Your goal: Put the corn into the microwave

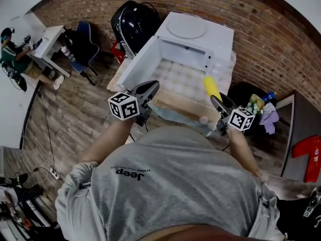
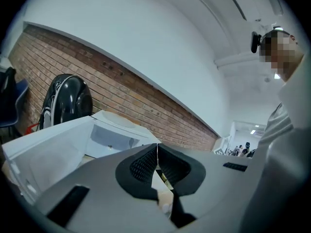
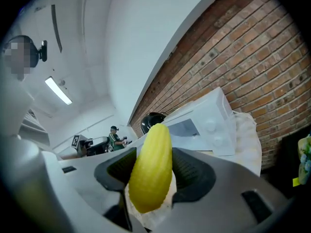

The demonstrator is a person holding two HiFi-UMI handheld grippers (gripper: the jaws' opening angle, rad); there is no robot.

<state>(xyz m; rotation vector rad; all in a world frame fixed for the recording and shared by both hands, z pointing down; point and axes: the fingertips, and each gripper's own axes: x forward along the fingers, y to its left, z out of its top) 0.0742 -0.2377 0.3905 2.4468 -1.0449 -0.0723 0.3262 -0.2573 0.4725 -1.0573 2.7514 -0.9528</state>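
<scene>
Holding the corn (image 3: 151,166) clamped lengthwise in the right claw (image 3: 156,174), tip pointed far toward the microwave (image 1: 196,36) and just short of its mouth, door (image 1: 139,67) swung wide to the left, leaving a free way in, left claw (image 2: 157,160) pressed together on nothing.

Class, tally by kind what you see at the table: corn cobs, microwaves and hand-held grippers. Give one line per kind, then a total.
smooth yellow corn cob: 1
white box-shaped microwave: 1
grey hand-held grippers: 2, the left gripper and the right gripper
Total: 4
</scene>
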